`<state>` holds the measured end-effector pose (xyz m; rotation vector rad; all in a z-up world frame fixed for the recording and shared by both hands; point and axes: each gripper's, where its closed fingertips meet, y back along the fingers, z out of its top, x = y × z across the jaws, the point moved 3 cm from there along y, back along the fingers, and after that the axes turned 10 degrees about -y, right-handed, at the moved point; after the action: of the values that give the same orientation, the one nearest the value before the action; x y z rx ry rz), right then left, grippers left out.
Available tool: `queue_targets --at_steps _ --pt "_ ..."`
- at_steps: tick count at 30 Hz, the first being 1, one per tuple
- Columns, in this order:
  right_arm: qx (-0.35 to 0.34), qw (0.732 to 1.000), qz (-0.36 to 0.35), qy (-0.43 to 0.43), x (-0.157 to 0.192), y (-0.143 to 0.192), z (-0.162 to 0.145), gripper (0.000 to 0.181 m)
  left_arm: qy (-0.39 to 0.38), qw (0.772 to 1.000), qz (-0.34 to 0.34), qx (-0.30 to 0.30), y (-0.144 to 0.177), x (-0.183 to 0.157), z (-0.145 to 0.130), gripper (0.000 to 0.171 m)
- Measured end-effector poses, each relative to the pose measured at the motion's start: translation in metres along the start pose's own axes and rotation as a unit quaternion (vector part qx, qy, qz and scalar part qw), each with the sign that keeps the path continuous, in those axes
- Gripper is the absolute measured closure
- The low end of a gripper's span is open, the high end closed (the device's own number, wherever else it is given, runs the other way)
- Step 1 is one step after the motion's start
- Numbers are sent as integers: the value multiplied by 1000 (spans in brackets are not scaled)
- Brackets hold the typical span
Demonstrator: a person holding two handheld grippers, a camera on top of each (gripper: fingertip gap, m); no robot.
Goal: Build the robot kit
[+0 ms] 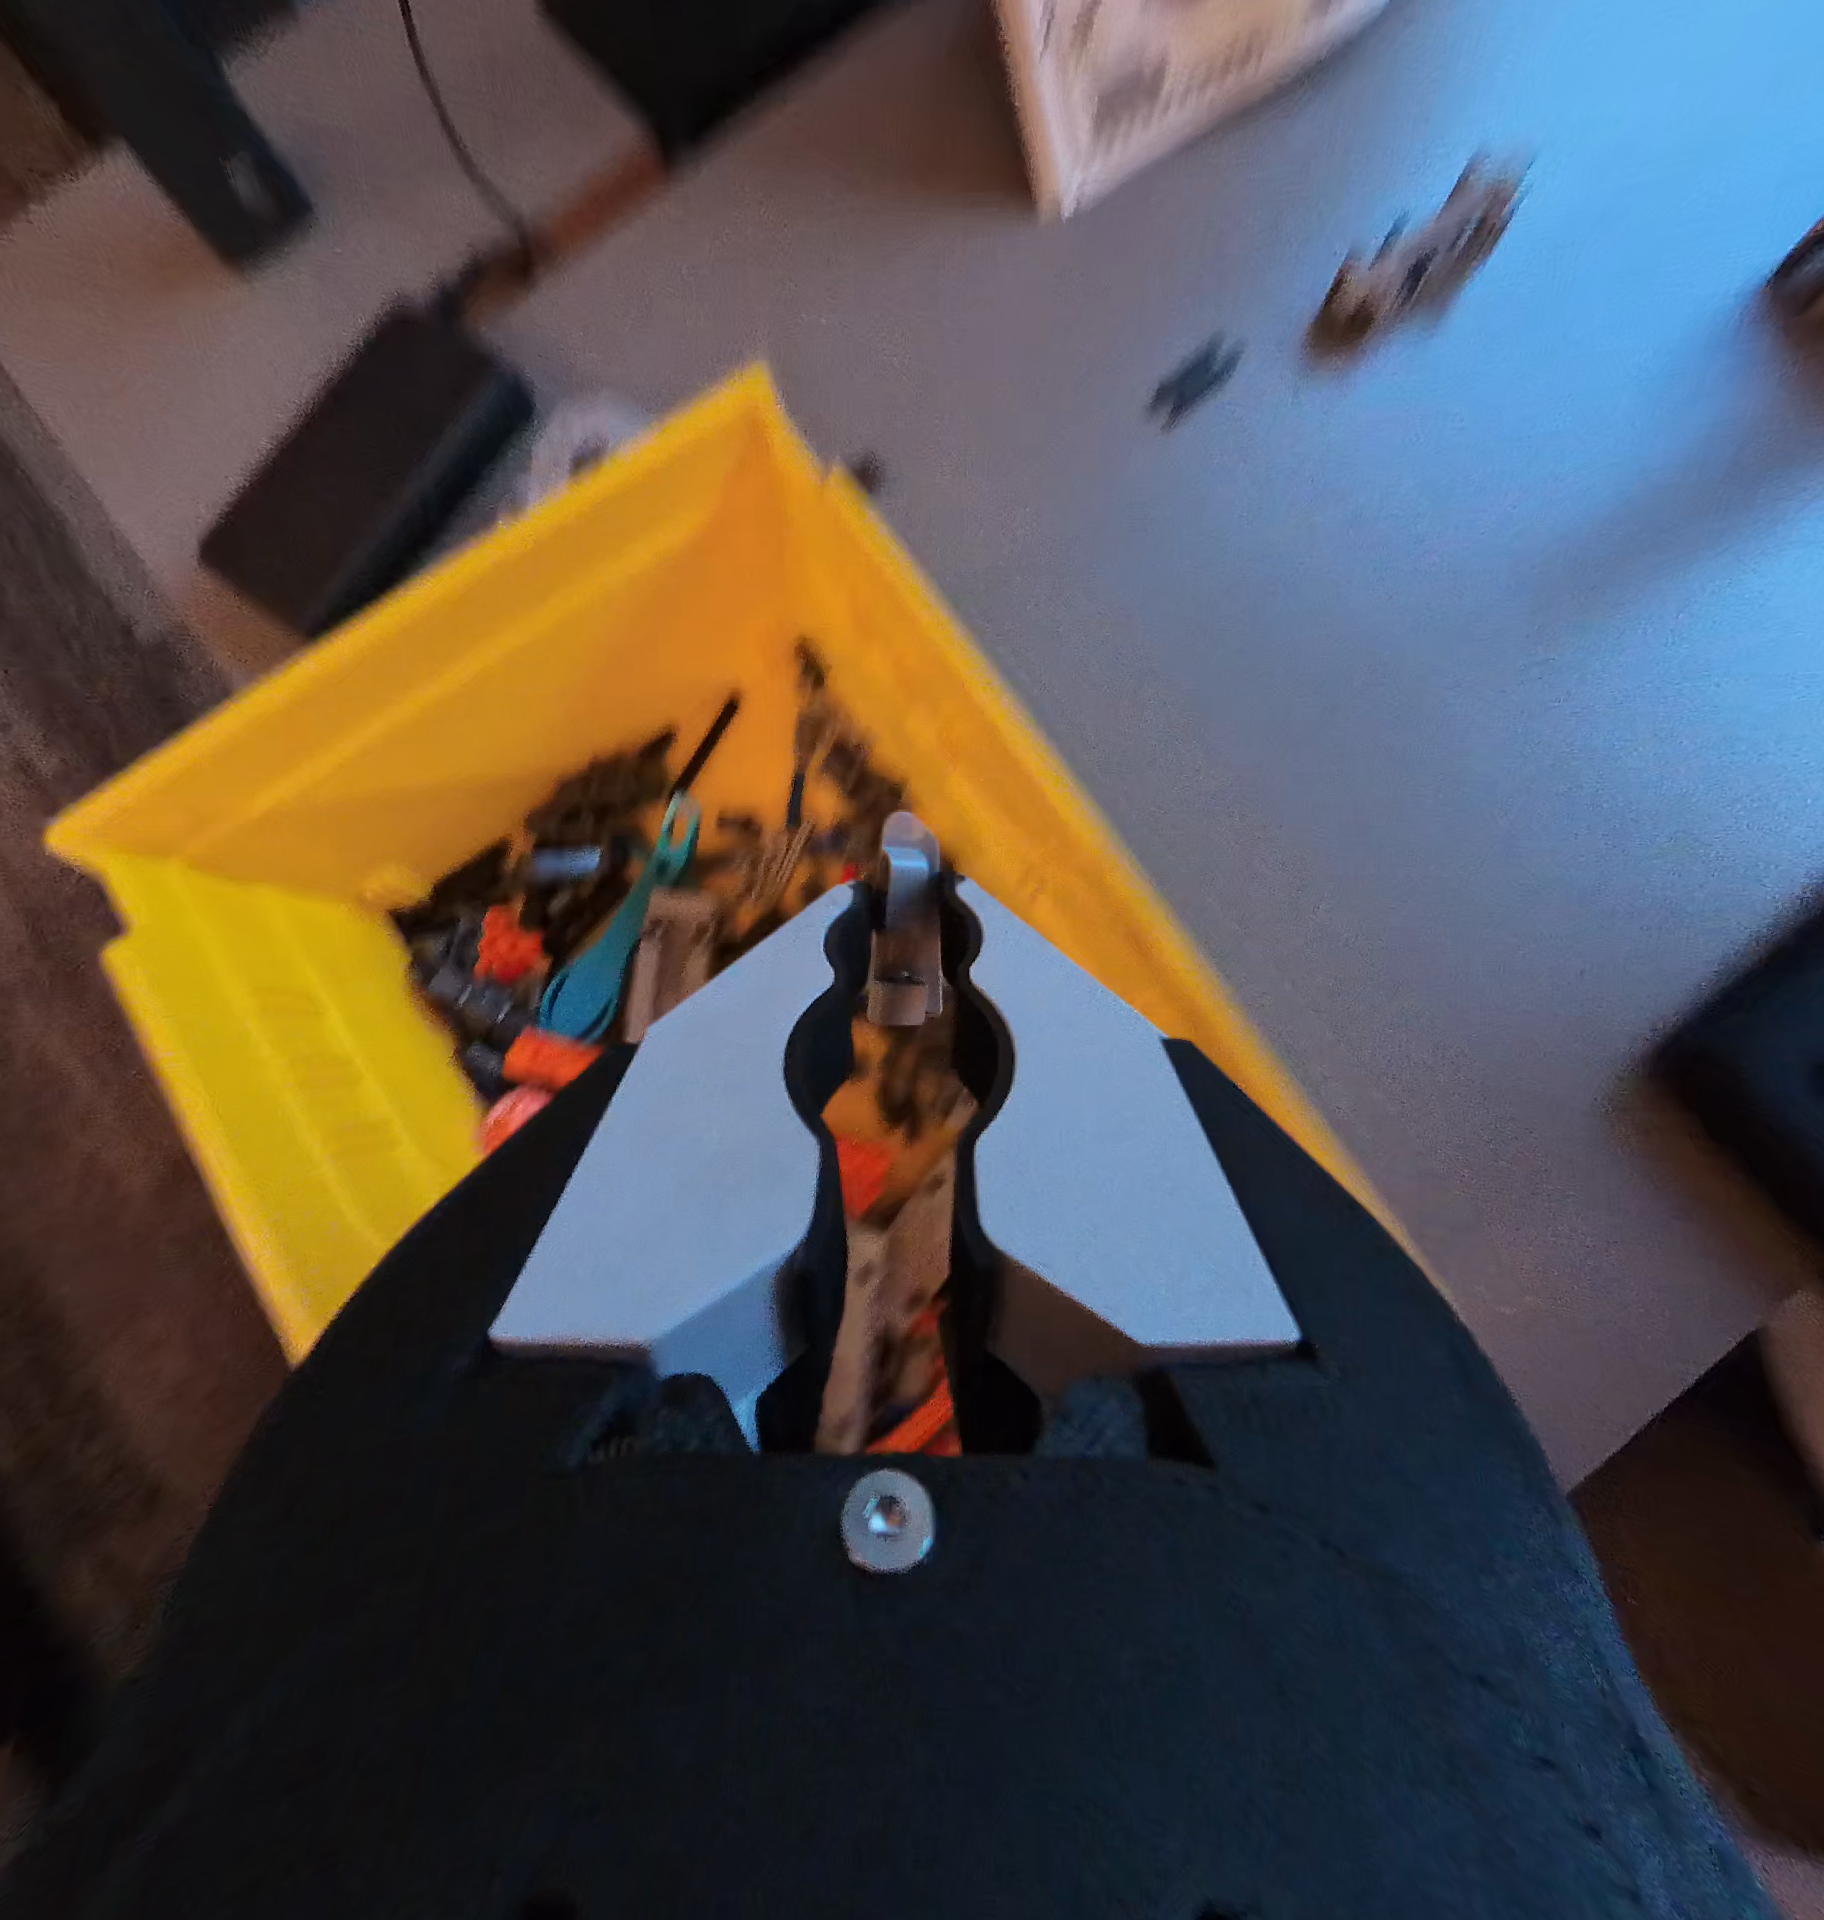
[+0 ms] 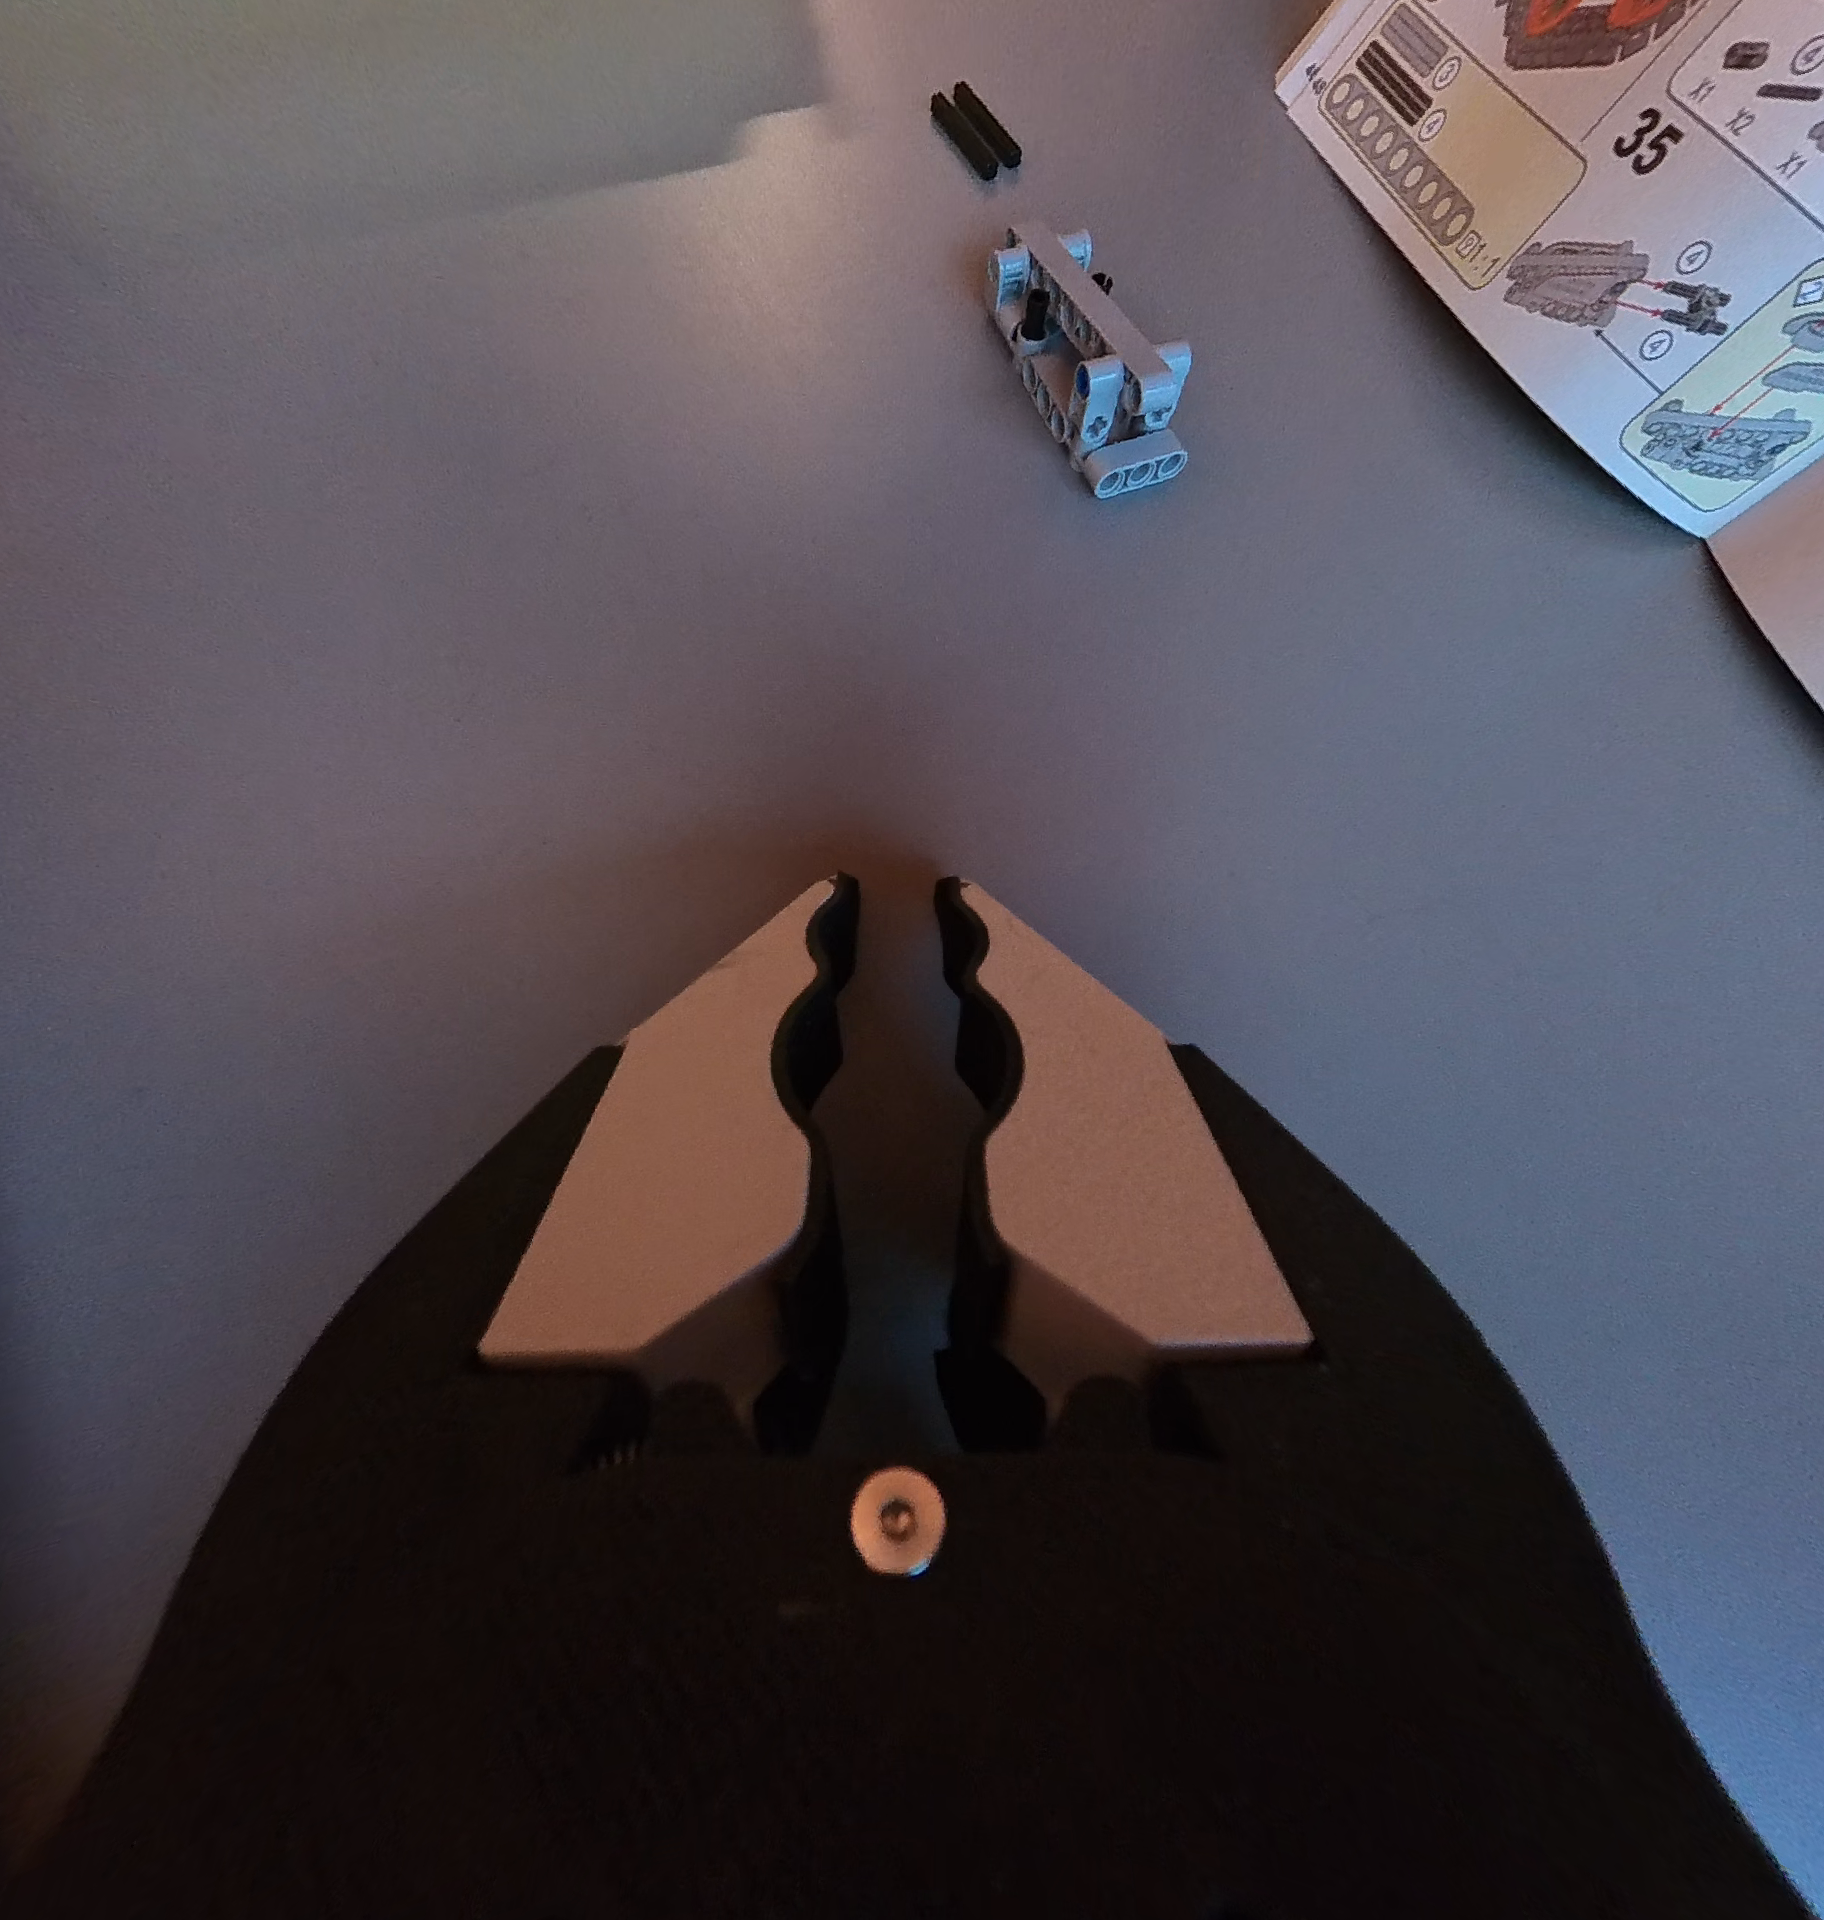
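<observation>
My left gripper (image 1: 903, 894) is shut on a small grey building-toy piece (image 1: 906, 935), held above a yellow bin (image 1: 492, 665) full of loose black, orange and teal parts (image 1: 575, 914). The view is blurred by motion. My right gripper (image 2: 895, 883) hangs over the bare grey table (image 2: 368, 520) with its jaws a narrow gap apart and nothing between them. A grey beam assembly (image 2: 1084, 353) lies ahead and to its right, with two black axle pieces (image 2: 975, 130) beyond it.
An open instruction booklet (image 2: 1614, 260) lies at the right wrist view's upper right. In the left wrist view a blurred small assembly (image 1: 1417, 260) and dark piece (image 1: 1194, 379) lie on the table, with a dark box (image 1: 368, 468) behind the bin and brown floor (image 1: 56, 1039) at left. My right fingertips sit around 45 cm from my left ones.
</observation>
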<state>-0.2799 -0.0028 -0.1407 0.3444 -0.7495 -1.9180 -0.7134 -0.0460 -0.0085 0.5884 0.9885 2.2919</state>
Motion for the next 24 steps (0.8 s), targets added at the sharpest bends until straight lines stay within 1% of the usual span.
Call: queue_targets --at_steps 1,2,4,5,7,9,11,14,15,18,19,20,22,24 --pt "0 1000 -1 1 0 0 0 164 15 999 -8 -37 3 -11 21 161" --pt "0 1000 -1 2 0 0 0 164 33 996 -34 -80 3 -28 43 161" --pt "-1 1000 -4 5 0 0 0 164 63 977 -122 -160 -3 -73 86 161" --pt "-1 1000 -6 7 0 0 0 164 76 964 -173 -186 -9 -97 102 162" --pt "-2 1000 -9 10 0 0 0 165 102 938 -262 -202 -31 -139 125 162" --pt "-3 1000 -12 15 1 0 0 165 131 909 -343 -196 -58 -172 141 162" --pt "-5 1000 -18 23 1 1 0 164 170 877 -413 -176 -87 -193 152 162" --pt "-8 999 -28 41 3 1 0 162 240 813 -505 -167 -120 -207 166 162" --pt "-10 998 -31 46 4 2 0 161 260 796 -521 -164 -131 -207 167 162" --pt "-16 997 -39 65 6 3 1 157 322 757 -545 -164 -158 -203 166 162" --pt "-19 996 -41 74 7 3 1 157 334 746 -553 -161 -163 -203 164 162" --pt "-22 995 -44 86 8 3 2 155 342 742 -556 -154 -169 -205 160 162" --pt "-28 993 -45 109 13 2 4 149 342 742 -559 -141 -176 -210 154 162" --pt "-33 991 -34 127 22 0 7 137 334 743 -565 -129 -179 -216 150 162"
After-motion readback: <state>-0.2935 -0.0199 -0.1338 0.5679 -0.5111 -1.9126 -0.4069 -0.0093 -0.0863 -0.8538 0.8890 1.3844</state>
